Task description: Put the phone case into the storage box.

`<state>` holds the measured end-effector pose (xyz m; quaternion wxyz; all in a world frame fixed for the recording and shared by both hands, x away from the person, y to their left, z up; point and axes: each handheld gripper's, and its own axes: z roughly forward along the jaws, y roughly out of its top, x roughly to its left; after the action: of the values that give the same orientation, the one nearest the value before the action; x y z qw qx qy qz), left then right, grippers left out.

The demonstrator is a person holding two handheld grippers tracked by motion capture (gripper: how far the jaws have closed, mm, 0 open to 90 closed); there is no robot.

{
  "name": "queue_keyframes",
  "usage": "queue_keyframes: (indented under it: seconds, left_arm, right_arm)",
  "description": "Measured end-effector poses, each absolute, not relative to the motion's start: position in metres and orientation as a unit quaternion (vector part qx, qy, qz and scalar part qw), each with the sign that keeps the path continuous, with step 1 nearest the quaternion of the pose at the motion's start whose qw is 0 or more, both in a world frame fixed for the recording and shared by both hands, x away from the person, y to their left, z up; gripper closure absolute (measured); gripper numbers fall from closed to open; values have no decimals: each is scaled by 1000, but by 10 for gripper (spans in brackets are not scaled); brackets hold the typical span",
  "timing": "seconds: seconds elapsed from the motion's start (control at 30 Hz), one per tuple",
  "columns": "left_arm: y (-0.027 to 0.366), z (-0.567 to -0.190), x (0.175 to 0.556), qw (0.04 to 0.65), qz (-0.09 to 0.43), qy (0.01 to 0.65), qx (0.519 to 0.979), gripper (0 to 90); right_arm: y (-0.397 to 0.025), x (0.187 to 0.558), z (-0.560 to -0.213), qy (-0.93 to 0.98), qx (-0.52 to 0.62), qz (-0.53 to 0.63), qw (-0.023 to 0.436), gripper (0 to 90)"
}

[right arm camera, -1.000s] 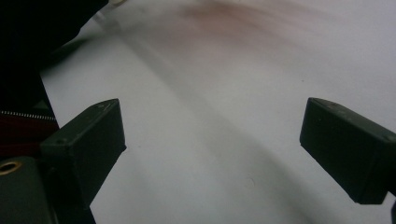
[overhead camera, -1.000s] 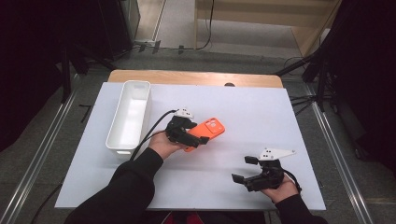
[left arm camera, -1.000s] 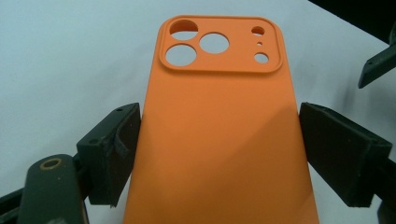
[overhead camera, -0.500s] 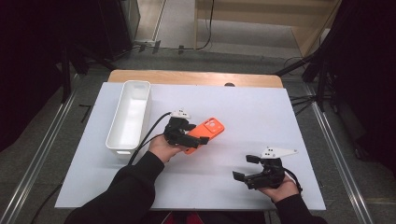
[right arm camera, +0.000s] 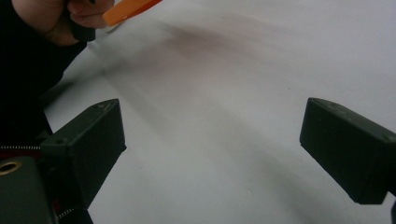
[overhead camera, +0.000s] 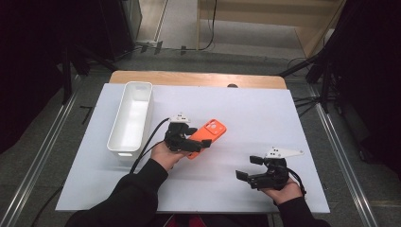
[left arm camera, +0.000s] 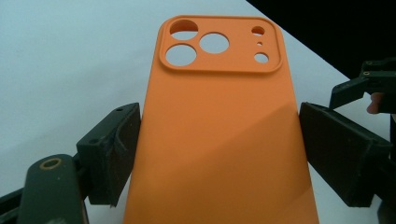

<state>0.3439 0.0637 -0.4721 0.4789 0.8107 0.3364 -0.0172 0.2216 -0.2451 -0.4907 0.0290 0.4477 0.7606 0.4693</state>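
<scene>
Left gripper [overhead camera: 196, 144] unmoved since the earlier frame, jaws pressed against both long edges of the orange case [left arm camera: 219, 140]. Case between the jaws, camera cut-outs at its far end, mid-table [overhead camera: 265, 113], right of the white bin [overhead camera: 124, 137]. Right gripper [overhead camera: 250, 168] likewise unmoved, spread, near right.

You had nothing readable before you: the orange phone case [left arm camera: 219, 140] bore no brand, and the white bin [overhead camera: 131, 118] at ten o'clock carried no label.
</scene>
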Motion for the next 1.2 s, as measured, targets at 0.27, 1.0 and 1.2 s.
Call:
queue_keyframes:
  seconds: [0.27, 1.0, 1.2]
  left_arm:
    - [64, -474, 335, 489, -3, 348, 800, 159]
    - [73, -476, 326, 538, 55, 388, 746, 158]
    - [72, -480, 325, 546, 52, 400, 734, 158]
  right_arm:
    - [-247, 222, -488, 750, 458, 476, 34, 58]
    - [-240, 232, -478, 730, 477, 489, 41, 58]
    - [-236, 239, -473, 722, 484, 493, 46, 58]
